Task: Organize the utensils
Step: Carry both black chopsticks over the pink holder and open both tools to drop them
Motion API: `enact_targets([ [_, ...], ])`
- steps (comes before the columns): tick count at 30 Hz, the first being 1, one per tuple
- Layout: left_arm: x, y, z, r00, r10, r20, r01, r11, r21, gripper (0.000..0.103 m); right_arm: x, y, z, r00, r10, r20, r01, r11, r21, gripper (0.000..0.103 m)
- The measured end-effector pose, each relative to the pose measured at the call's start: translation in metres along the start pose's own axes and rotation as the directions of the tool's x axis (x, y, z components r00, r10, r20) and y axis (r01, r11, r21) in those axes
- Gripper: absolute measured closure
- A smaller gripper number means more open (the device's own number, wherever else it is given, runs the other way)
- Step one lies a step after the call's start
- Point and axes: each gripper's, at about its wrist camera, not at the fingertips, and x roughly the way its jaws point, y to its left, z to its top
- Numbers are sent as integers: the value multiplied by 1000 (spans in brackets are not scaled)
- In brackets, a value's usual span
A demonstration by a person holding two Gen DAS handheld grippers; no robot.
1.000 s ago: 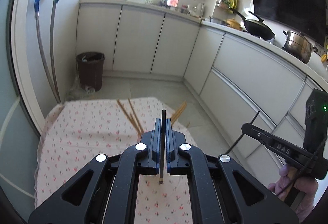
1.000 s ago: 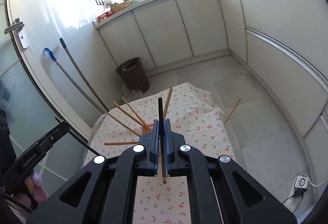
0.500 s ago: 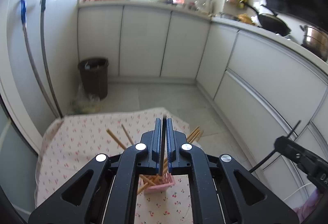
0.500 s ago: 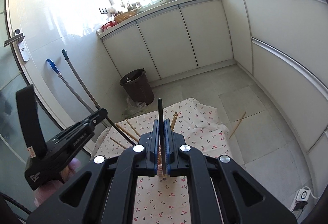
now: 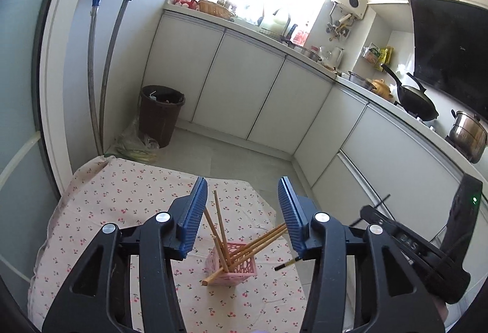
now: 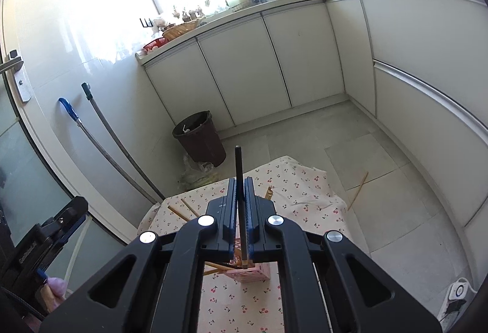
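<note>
A pink perforated holder (image 5: 233,264) stands on the cherry-print tablecloth (image 5: 128,205) with several wooden chopsticks (image 5: 219,223) leaning in it. My left gripper (image 5: 242,211) is open and empty above the holder. A dark-tipped chopstick (image 5: 286,263) lies over the holder's right side. My right gripper (image 6: 241,205) is shut on a dark chopstick (image 6: 239,177), held upright above the pink holder (image 6: 251,272). The right gripper's body shows at the right of the left wrist view (image 5: 427,253).
A brown waste bin (image 6: 199,139) stands on the floor by white cabinets (image 6: 274,64). Two mop handles (image 6: 100,144) lean on the wall at left. One chopstick (image 6: 358,189) lies on the floor tiles. A power strip (image 6: 457,293) lies at the lower right.
My left gripper has opened and let go of its dark chopstick, which now rests at the holder. Both grippers have risen and tilted. The right gripper keeps its chopstick.
</note>
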Motion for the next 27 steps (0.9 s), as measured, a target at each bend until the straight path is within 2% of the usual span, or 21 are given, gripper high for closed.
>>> enact_targets([
  [7, 17, 2, -8, 998, 4, -56, -3, 1000, 25, 57, 49, 12, -11, 998, -22, -58, 22, 1000, -4, 98],
  [12, 22, 6, -11, 997, 10, -77, -7, 999, 31, 57, 72, 15, -20, 995, 29, -98, -27, 999, 23, 91],
  [18, 16, 3, -13, 996, 20, -81, -16, 999, 52, 57, 54, 24, -24, 996, 9, -88, -11, 1000, -28, 91],
  [22, 14, -9, -24, 994, 54, -97, -42, 992, 117, 53, 39, 25, -32, 996, -34, -87, 28, 997, -75, 90],
  [26, 14, -16, -39, 989, 96, -110, -76, 982, 172, 49, 27, 21, -47, 993, -78, -94, 67, 992, -108, 76],
  [27, 14, -17, -43, 988, 104, -118, -81, 980, 183, 48, 25, 19, -50, 991, -85, -100, 74, 991, -111, 75],
])
